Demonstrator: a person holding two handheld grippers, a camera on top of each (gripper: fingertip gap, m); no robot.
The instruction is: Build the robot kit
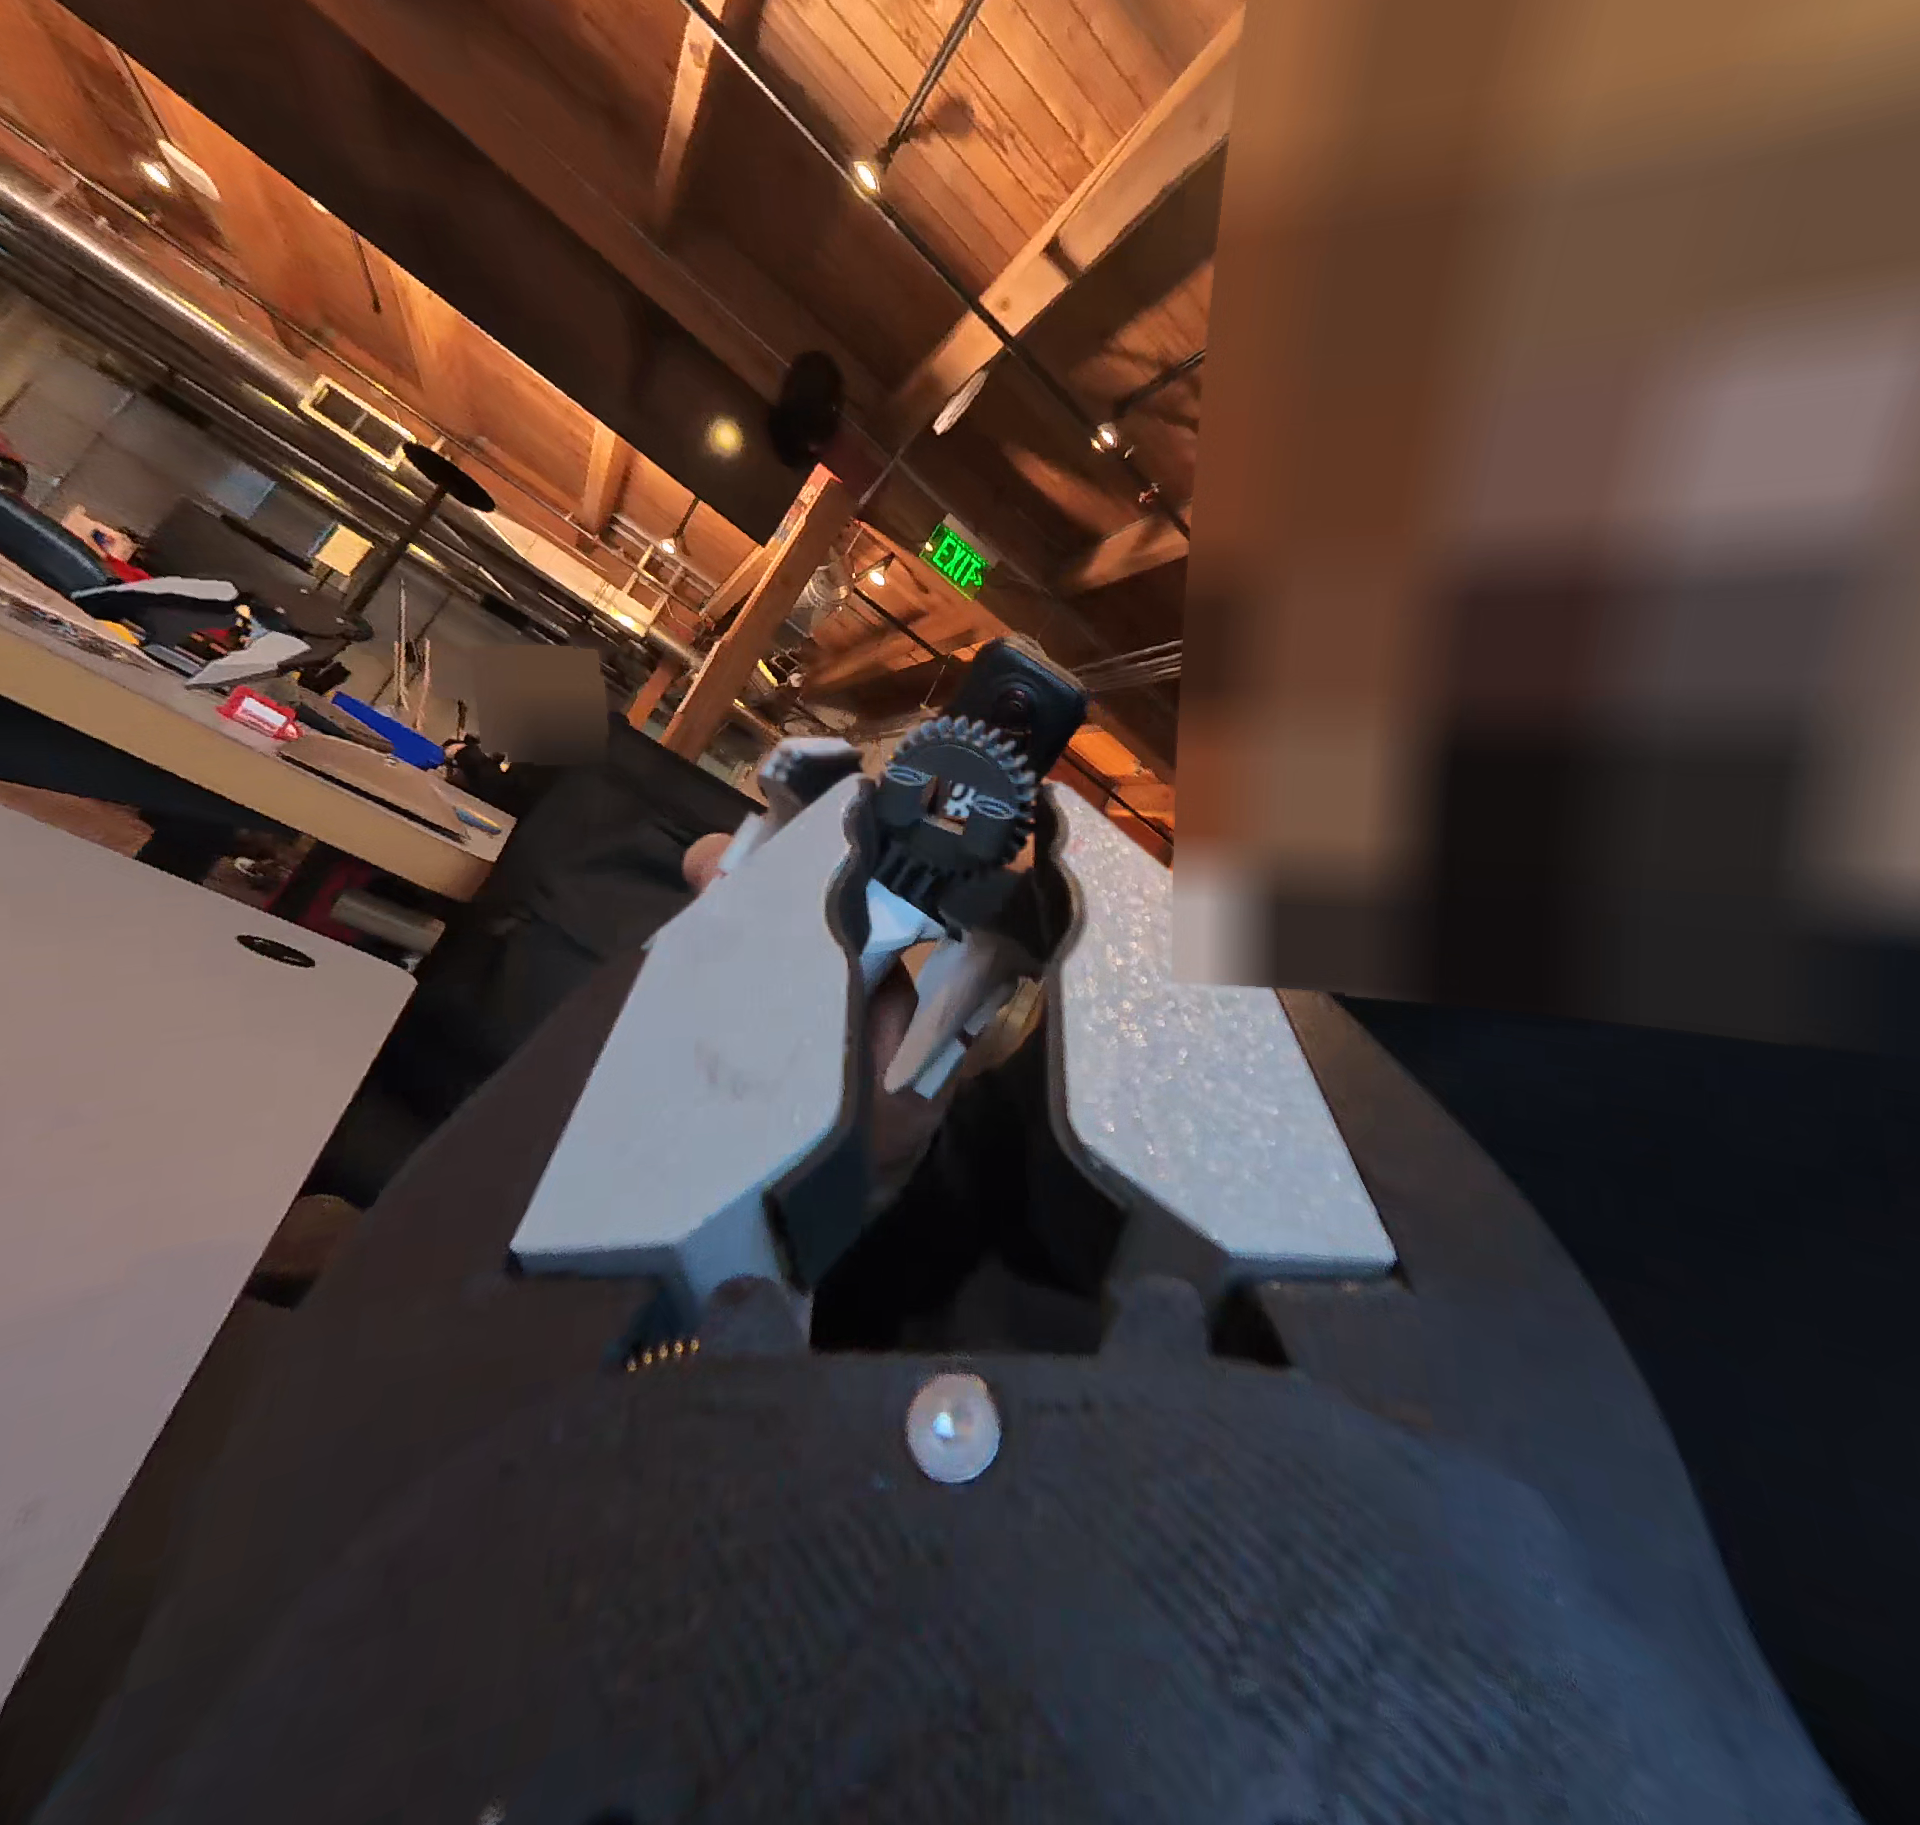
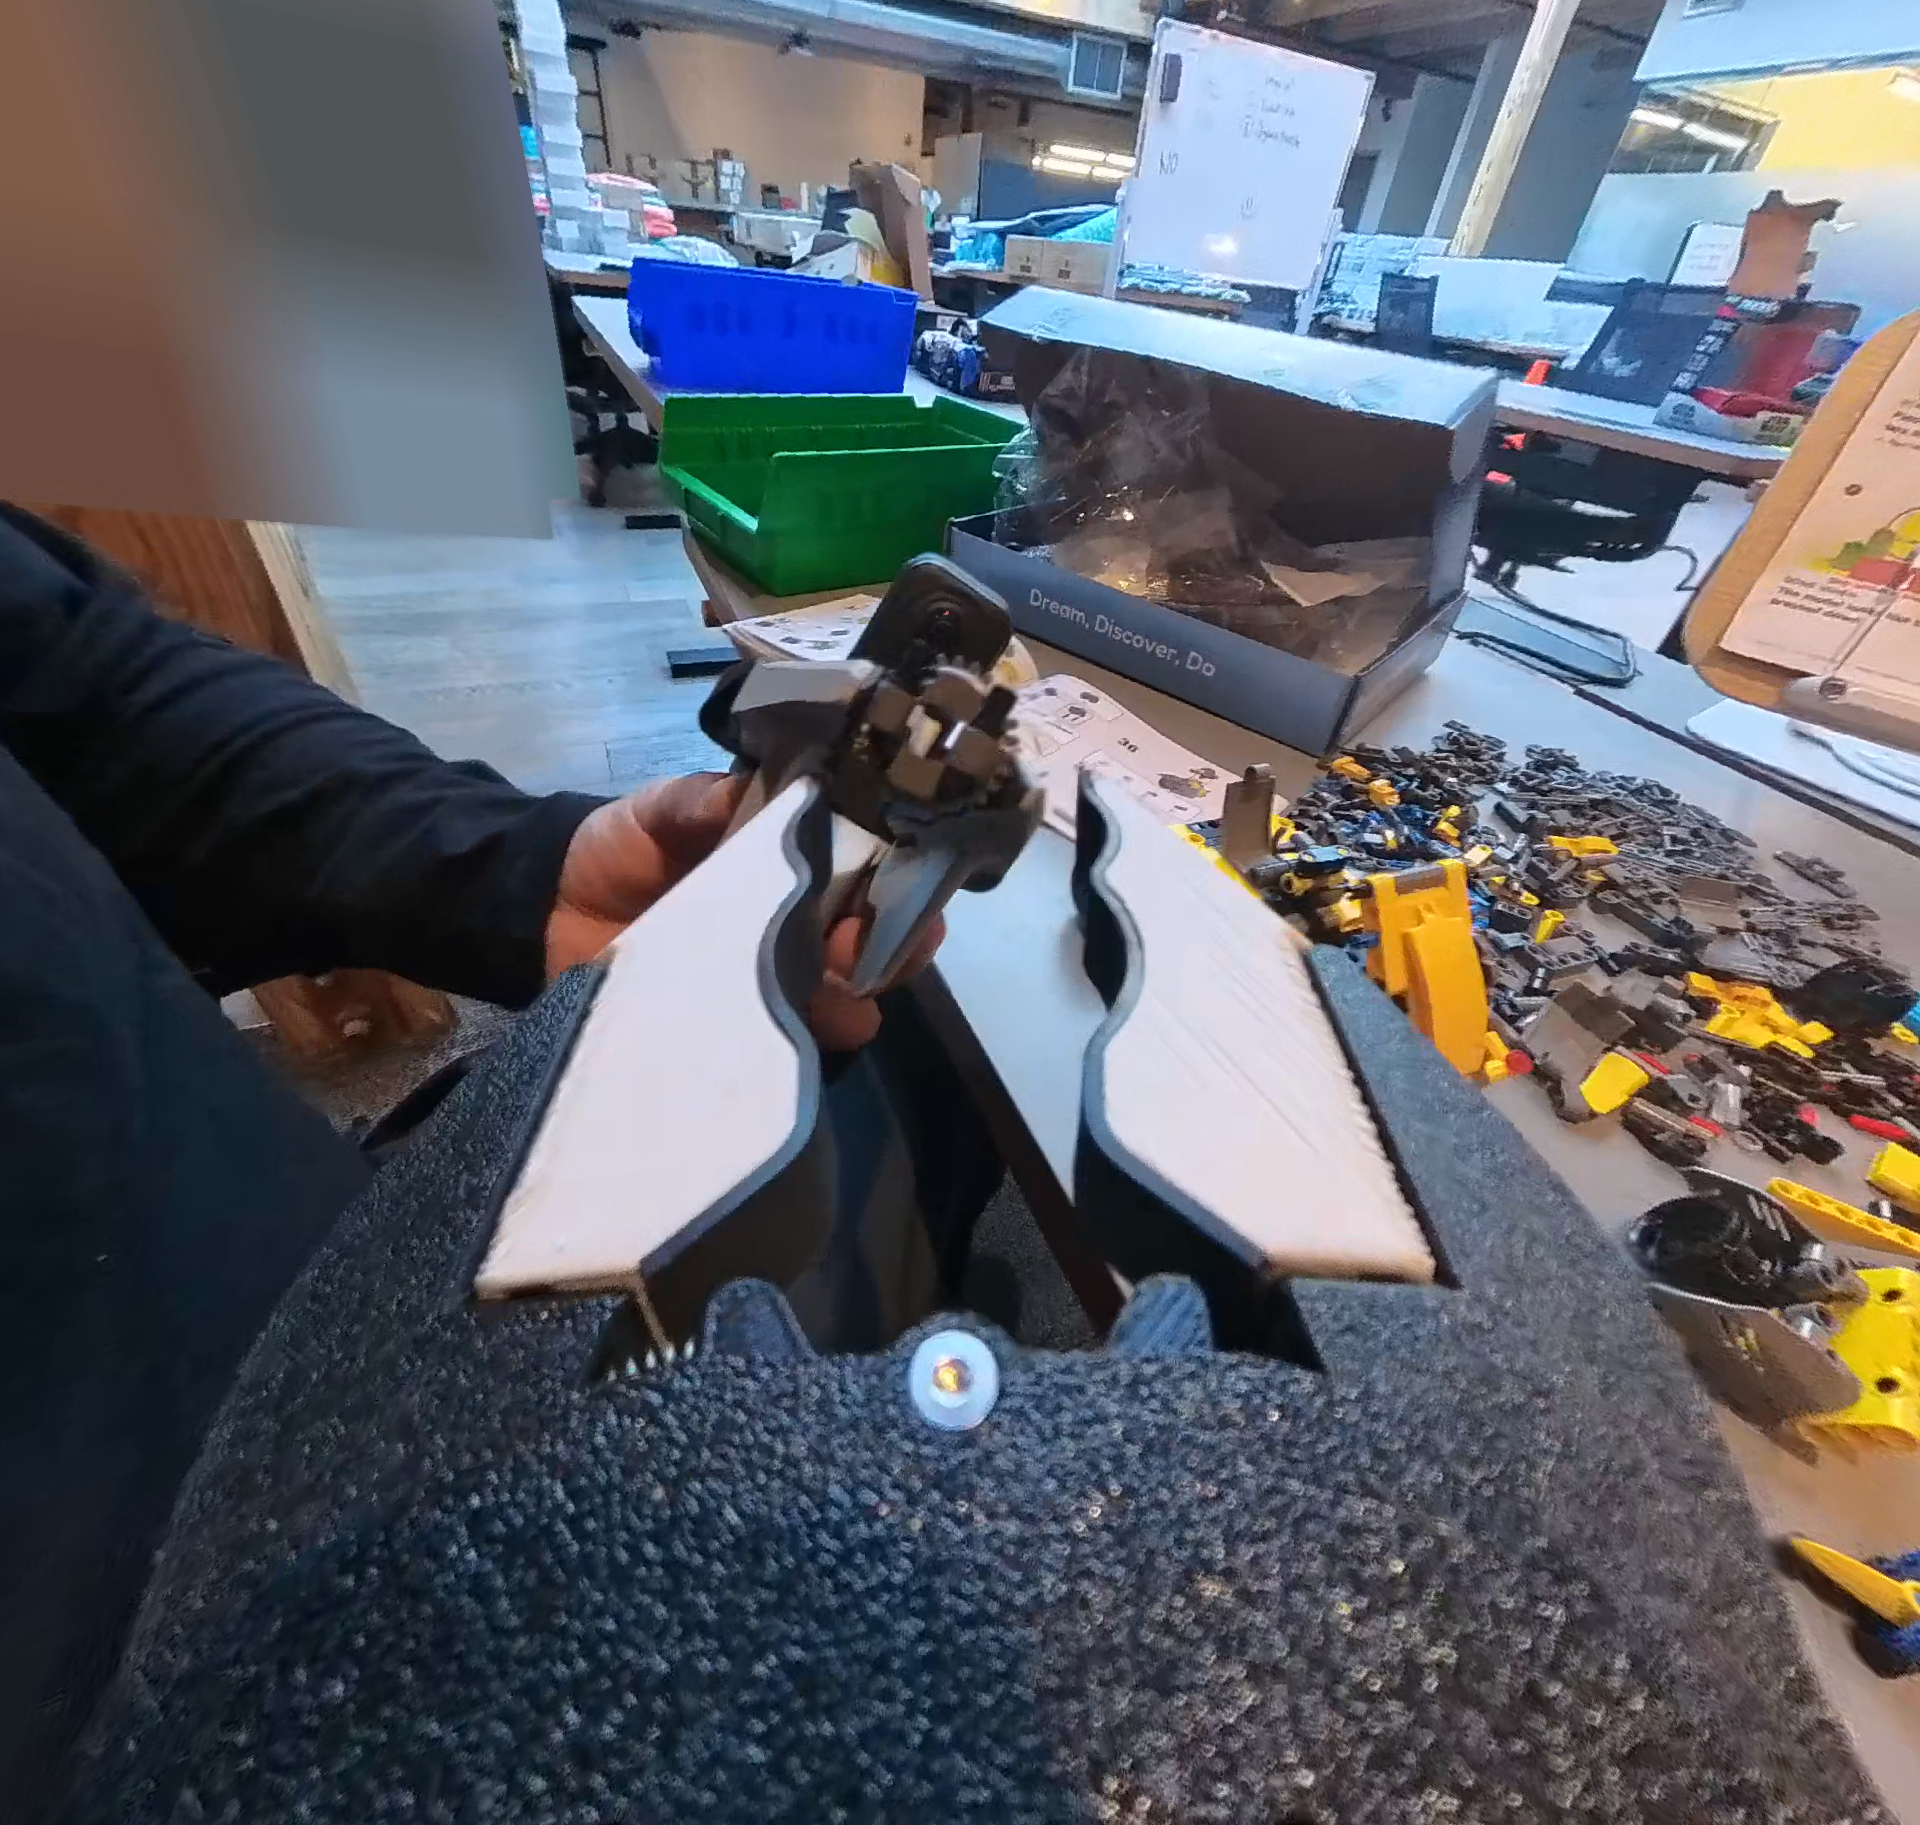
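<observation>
A small black gear assembly (image 1: 951, 814) sits at frame centre, pinched at the tips of the left gripper (image 1: 951, 840). The right gripper (image 2: 935, 809) is spread, its left finger (image 2: 717, 986) apparently touching the assembly (image 2: 925, 736). A hand (image 2: 665, 861) shows centre left. Loose building pieces (image 2: 1621, 902) cover the table (image 2: 1039, 934) at right, below a dark box (image 2: 1247, 487) and 1 green bin (image 2: 831, 497).

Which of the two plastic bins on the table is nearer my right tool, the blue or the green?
The green bin. It sits open-topped in front of the blue bin, which stands behind it, farther from the right tool.
</observation>
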